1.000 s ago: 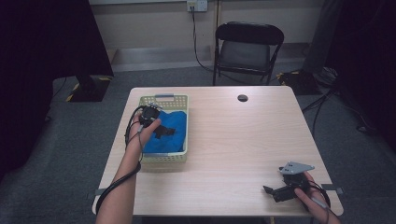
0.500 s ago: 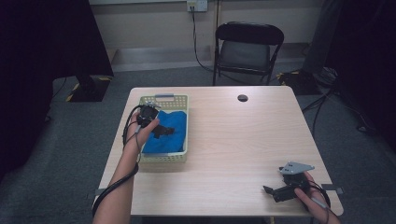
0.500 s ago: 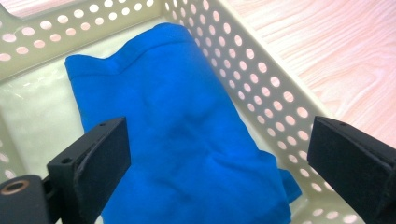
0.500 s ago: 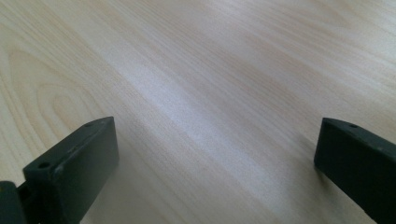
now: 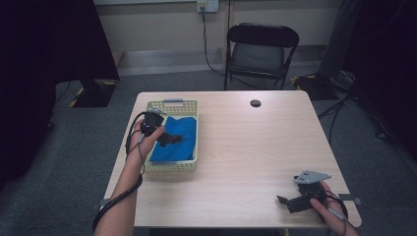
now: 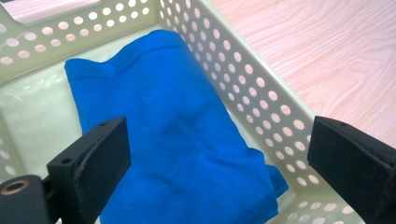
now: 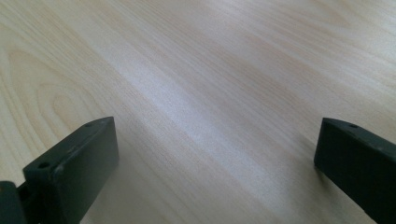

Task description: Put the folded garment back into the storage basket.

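Lying folded in the basket (image 6: 261,88), blue cloth (image 6: 177,140) under wide-open, empty left gripper (image 6: 219,158)

We see the high view lit evenly from above — the table (image 5: 246,147) is bright, while the room's left and right sides sink into near black. The picture is soft and a little grainy. In the left gripper view the blue cloth (image 6: 173,140) is vivid and sharp, the basket (image 6: 243,84) wall pale, without glare. In the right gripper view a broad sheen crosses the wood — jaws slightly blurred, casting faint shadows.
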`<state>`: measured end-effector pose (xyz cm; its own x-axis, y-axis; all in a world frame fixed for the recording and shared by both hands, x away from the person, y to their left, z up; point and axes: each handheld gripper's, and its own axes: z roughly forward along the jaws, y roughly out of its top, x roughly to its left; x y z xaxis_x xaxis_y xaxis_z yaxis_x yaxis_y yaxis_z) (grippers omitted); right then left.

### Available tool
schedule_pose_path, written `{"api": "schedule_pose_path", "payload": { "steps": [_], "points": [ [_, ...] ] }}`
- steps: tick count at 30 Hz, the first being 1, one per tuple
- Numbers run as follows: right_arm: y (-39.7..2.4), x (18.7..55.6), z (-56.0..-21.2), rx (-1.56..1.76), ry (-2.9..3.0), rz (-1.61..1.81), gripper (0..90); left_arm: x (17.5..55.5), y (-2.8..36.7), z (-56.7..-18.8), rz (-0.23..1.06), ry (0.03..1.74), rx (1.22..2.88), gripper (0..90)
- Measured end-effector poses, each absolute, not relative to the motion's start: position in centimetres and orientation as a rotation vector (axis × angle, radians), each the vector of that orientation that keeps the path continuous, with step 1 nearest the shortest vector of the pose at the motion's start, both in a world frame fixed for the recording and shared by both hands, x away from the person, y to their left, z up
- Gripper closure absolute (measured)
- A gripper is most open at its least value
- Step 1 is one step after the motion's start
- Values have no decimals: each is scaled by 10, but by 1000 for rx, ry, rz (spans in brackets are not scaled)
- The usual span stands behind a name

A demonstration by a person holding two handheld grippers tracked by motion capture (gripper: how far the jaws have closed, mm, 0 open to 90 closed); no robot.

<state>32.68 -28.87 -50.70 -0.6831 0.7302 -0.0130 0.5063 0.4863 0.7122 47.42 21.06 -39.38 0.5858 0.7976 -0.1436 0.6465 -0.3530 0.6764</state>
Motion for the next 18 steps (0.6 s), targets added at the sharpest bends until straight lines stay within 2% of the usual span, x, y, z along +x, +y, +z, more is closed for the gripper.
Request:
{"api": "schedule_pose_path", "payload": {
  "steps": [18],
  "points": [
    [-289, 327, -507, 1043, 2422, 1005, 0, 458, 207, -389, 297, 1073, 2112, 56]
  ]
}}
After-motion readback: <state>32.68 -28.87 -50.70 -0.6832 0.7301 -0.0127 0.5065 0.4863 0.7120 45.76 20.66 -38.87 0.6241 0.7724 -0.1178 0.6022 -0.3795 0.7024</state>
